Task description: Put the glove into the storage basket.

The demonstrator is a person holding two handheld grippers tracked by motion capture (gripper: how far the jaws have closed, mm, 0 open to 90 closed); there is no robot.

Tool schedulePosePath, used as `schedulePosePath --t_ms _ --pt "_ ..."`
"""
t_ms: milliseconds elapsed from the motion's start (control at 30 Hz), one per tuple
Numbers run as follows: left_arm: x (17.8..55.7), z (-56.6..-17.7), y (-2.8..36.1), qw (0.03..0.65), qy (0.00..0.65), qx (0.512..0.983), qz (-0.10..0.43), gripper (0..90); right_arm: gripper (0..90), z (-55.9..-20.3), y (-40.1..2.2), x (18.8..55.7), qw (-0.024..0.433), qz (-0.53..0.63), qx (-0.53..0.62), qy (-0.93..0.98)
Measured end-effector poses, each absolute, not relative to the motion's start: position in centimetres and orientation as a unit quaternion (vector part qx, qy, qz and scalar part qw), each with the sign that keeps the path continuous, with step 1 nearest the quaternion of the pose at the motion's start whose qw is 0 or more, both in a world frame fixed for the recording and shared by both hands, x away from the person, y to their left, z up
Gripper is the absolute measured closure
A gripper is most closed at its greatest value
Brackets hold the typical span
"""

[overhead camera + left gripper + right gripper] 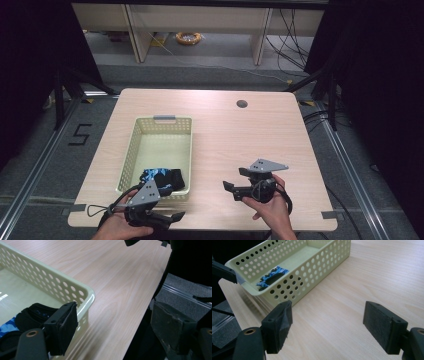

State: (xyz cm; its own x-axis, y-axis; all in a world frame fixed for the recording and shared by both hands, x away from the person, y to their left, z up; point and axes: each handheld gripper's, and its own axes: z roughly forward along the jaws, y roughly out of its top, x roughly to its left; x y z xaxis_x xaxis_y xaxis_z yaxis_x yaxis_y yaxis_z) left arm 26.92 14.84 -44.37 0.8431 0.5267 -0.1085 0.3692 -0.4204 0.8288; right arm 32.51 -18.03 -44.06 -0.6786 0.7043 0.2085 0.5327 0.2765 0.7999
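The cloth [162,179], blue with black parts, lies bunched in the near end of the basket [131,145], which stands on the left half of the table [225,130], its near wall close to the near edge. Both grippers are empty and apart from the cloth. The left gripper [172,218] is at the near edge, just in front of the basket's near wall, with its jaws spread wide and nothing between them; in the left gripper view one jaw stands in front of the basket corner and the other is past the table's edge. The right gripper [229,188] is over the near right part of the table, pointing toward the basket, jaws also wide open over bare wood.

I see some risks from here. The left gripper is very near the basket's wall, so a small push forward could shove the light basket along the table or tip it. Part of the cloth seems to lie high against the near wall; a jaw that catches it could drag it out over the rim. If the right gripper goes toward the basket too, the two could meet at that near right corner.
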Motion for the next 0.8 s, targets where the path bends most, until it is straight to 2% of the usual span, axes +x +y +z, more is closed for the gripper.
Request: schedulePosePath --t_ms 200,367,433,800 --pt "26.3 -44.8 14.7 0.467 0.268 0.839 0.076 21.1 24.7 -44.4 -18.0 31.8 0.079 0.454 0.398 0.793" --pt "26.0 -45.3 14.6 0.464 0.251 0.846 0.072 20.9 24.1 -44.8 -18.2 31.4 0.087 0.458 0.389 0.794" --pt "25.7 -45.6 14.5 0.467 0.258 0.844 0.062 20.7 23.6 -44.9 -18.2 31.1 0.074 0.456 0.399 0.792" --pt "25.4 -47.2 14.4 0.454 0.260 0.851 0.049 18.7 19.6 -46.1 -18.7 30.5 0.076 0.457 0.392 0.795"
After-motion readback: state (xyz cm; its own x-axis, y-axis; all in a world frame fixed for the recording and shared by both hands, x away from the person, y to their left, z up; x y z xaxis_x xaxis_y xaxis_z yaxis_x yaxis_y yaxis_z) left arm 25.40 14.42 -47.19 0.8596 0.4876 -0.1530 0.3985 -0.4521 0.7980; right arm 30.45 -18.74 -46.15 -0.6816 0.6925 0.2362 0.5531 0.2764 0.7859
